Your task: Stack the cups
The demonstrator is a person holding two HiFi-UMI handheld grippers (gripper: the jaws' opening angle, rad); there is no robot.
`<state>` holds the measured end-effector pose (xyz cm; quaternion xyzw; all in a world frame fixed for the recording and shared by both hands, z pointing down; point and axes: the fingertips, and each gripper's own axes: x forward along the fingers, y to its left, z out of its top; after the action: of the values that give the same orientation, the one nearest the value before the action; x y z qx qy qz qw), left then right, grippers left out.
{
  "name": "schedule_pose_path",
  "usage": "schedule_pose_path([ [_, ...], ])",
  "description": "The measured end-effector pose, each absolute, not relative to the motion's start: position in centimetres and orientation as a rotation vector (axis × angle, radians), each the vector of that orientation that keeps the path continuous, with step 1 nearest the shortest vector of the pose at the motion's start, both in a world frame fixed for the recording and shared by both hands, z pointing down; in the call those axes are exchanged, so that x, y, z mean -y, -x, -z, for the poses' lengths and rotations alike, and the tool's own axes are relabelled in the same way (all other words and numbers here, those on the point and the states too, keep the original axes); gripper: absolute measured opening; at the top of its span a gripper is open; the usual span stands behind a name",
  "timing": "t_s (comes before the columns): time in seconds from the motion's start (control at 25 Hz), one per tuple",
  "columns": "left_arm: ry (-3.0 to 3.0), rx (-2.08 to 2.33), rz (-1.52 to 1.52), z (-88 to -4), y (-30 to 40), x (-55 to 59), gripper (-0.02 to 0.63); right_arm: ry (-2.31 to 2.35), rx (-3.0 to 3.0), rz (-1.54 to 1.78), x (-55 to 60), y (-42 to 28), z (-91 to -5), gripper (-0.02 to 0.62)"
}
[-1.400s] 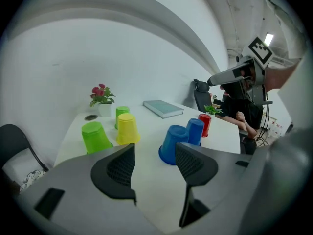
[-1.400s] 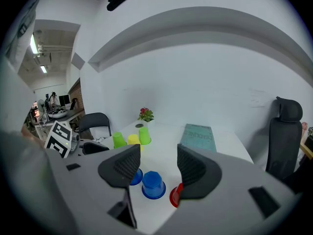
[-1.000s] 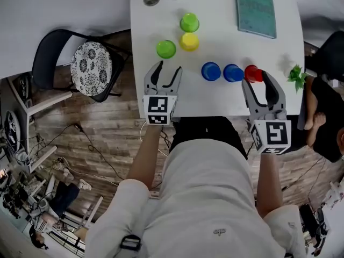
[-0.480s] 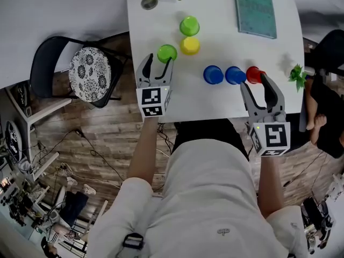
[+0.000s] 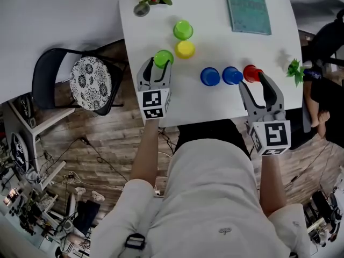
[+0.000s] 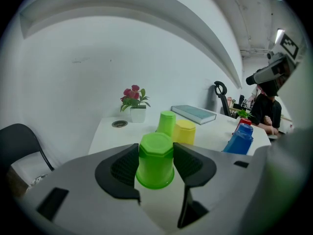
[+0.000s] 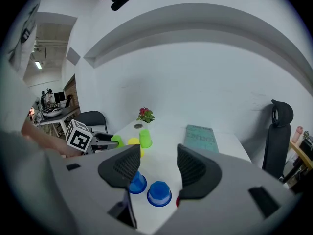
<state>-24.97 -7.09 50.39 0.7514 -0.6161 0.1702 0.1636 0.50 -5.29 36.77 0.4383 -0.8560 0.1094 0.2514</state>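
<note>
The white table (image 5: 215, 98) carried the upturned cups, none stacked. The left gripper (image 5: 157, 67) was at work, jaws closing round the near green cup (image 5: 163, 57), which stood on the table by its left edge. The right gripper (image 5: 257, 82) waited, jaws wide and empty, beside the red cup (image 5: 251, 72). Pick-up stage, I'd say. Next would come a firm squeeze, a straight lift, then down over the far green cup (image 5: 183, 29).
</note>
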Motion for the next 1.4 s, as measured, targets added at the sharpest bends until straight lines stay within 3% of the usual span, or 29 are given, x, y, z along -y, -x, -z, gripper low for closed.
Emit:
schedule_pose_path([
  [0.64, -2.229, 1.712, -0.521, -45.4, 22.1, 5.4, 0.224, -1.209, 2.408, -0.301, 5.5, -1.2, -35.5, 0.236],
  [1.4, -2.542, 1.394, -0.487, -39.5, 7.1, 6.1, 0.224, -1.352, 2.378, -0.319, 3.3, -10.4, -34.5, 0.235],
])
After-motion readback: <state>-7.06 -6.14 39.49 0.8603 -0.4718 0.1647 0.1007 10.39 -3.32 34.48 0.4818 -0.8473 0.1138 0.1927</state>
